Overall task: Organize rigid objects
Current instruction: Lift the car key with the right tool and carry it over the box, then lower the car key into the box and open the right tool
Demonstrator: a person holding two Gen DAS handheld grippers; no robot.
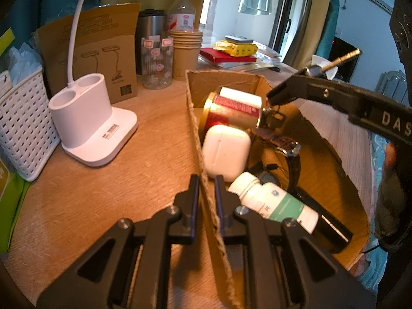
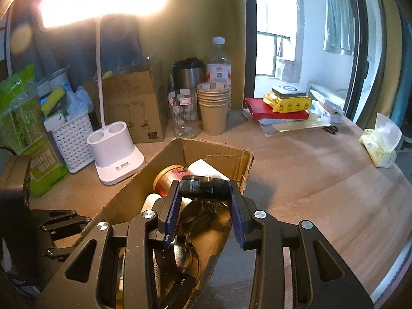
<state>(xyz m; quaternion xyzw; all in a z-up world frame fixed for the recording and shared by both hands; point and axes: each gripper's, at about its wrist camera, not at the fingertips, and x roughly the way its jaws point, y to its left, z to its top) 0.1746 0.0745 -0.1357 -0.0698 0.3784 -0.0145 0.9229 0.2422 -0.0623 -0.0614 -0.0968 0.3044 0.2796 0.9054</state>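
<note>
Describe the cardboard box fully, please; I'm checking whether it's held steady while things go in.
The cardboard box is brown corrugated card, open-topped, with rough torn edges, standing on the wooden table. The left gripper is shut on its near wall, one finger inside and one outside. Inside lie a red can, white case, white bottle and watch. The right gripper holds a black key fob above it.
</note>
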